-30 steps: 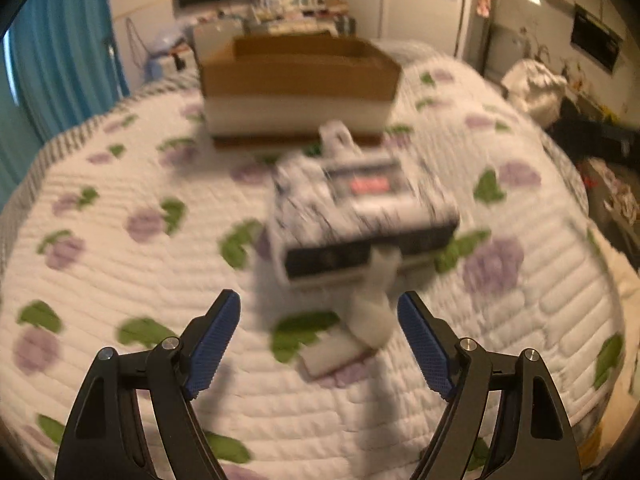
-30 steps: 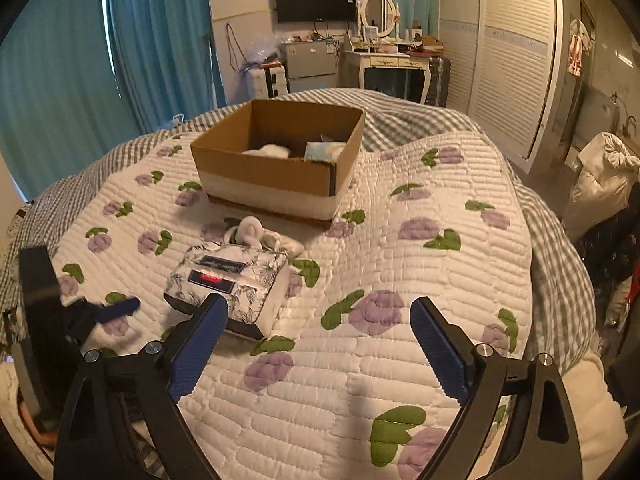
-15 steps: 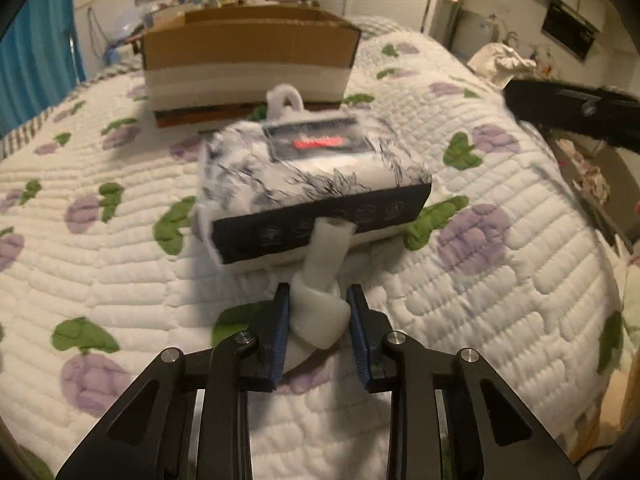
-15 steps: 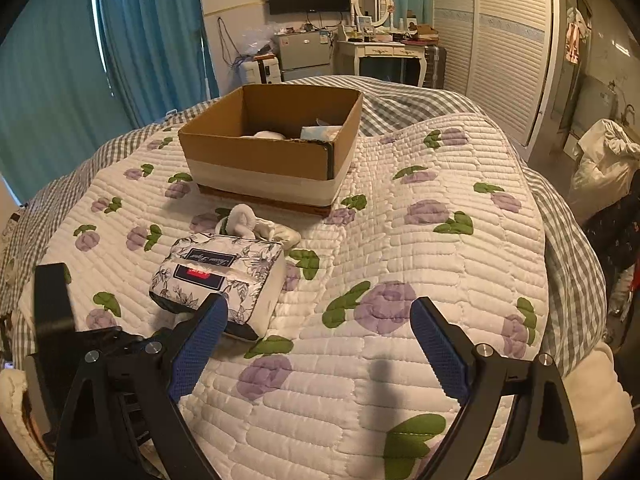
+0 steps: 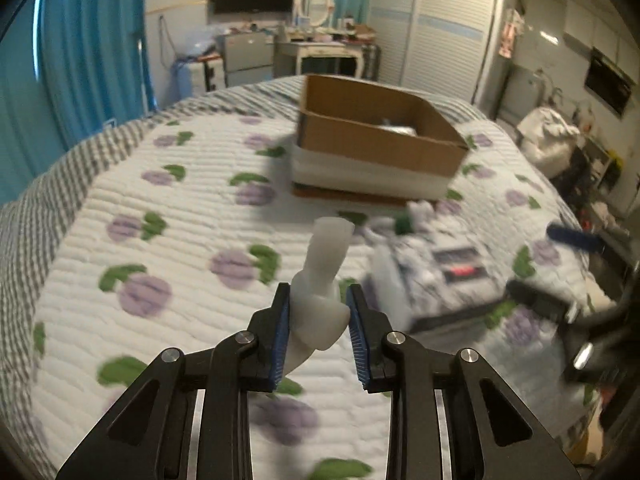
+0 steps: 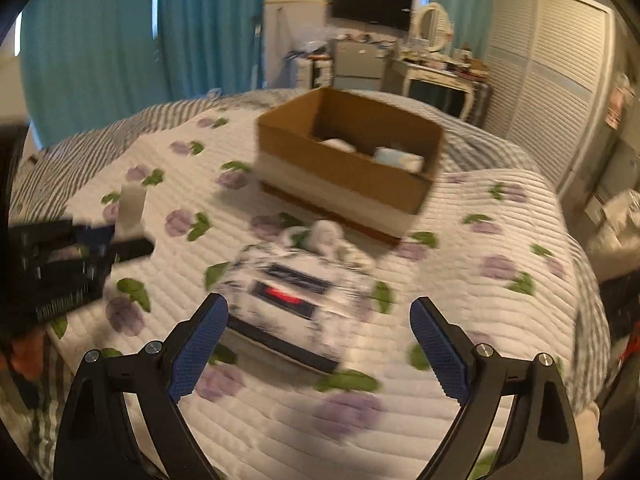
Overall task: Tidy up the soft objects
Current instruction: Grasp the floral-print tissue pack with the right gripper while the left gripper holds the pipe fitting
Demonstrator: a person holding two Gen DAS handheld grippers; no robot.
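Observation:
My left gripper (image 5: 318,332) is shut on a white rolled sock (image 5: 320,280) and holds it above the quilt; it also shows at the left of the right wrist view (image 6: 132,208). A black-and-white patterned soft pack (image 6: 296,292) lies on the quilt, just ahead of my open, empty right gripper (image 6: 318,344); it is blurred in the left wrist view (image 5: 444,276). A white soft item (image 6: 328,236) lies behind the pack. An open cardboard box (image 6: 352,168) with soft things inside stands beyond, also seen in the left wrist view (image 5: 380,148).
The quilt (image 5: 180,240) with purple and green print covers the bed. A checked blanket (image 6: 100,140) lies at the far left edge. A dresser (image 6: 436,76) and wardrobe doors (image 6: 560,60) stand behind. My right gripper appears at right in the left wrist view (image 5: 560,276).
My left gripper closed on the white sock, lifted it off the quilt and swung left, away from the patterned pack. My right gripper moved in toward the pack, still open.

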